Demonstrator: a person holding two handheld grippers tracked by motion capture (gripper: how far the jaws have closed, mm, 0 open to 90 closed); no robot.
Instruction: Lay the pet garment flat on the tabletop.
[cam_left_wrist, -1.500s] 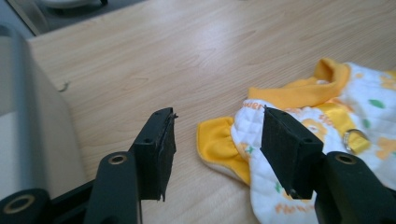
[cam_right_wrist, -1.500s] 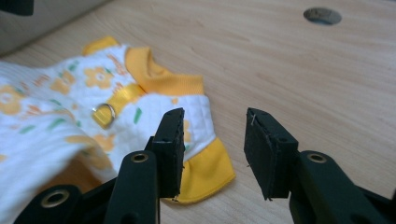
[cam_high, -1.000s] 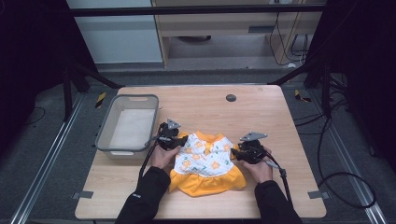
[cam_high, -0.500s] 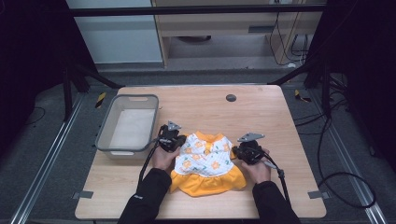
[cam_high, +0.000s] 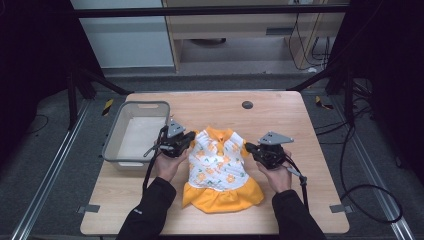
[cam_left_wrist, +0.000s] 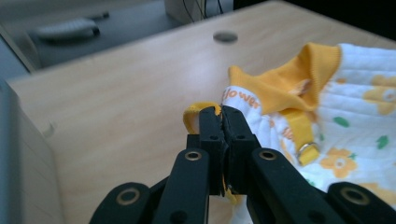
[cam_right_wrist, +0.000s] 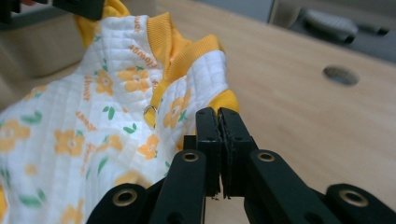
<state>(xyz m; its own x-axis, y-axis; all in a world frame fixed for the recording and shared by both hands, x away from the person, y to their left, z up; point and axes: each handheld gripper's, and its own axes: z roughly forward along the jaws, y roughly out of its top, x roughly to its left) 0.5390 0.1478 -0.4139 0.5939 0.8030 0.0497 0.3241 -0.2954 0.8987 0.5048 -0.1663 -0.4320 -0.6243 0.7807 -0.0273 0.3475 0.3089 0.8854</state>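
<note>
Far left of table (cam_high: 150, 215), high view: grey plastic bin (cam_high: 116, 145) w/ pale inside, sitting near table's left edge. Just right of bin: left gripper (cam_high: 186, 140), held by left hand (cam_high: 169, 162), dark sleeve coming up from bottom edge. In left gripper view, jaws pressed together on yellow sleeve trim of small dress (cam_left_wrist: 345, 107); a loop of yellow binding sticks out past the tips, fabric pinched betw. pads. Centre of table: dress (cam_high: 217, 165) lying flat, white quilted bodice w/ orange flowers & green leaves, orange collar toward far side, orange ruffled hem toward person's side. Visible near collar in left gripper view: orange lettering on white trim, a small metal ring on a yellow strap. Beyond dress, toward far edge: dark round hole (cam_high: 247, 105) in tabletop, well apart from fabric. Right of dress: right gripper (cam_high: 251, 148) w/ grey three-cornered plate on top, held by right hand (cam_high: 276, 176), cable trailing down along forearm. In right gripper view, jaws closed tight at dress's (cam_right_wrist: 93, 107) other sleeve edge, orange cuff touching the tips; fabric seems caught betw. them, tho the exact bite is hidden behind the jaws. Both grippers at shoulder level of garment, one each side, roughly level w/ each other. Right part of tabletop: bare wood. Around table: dark floor, cables at right.
</note>
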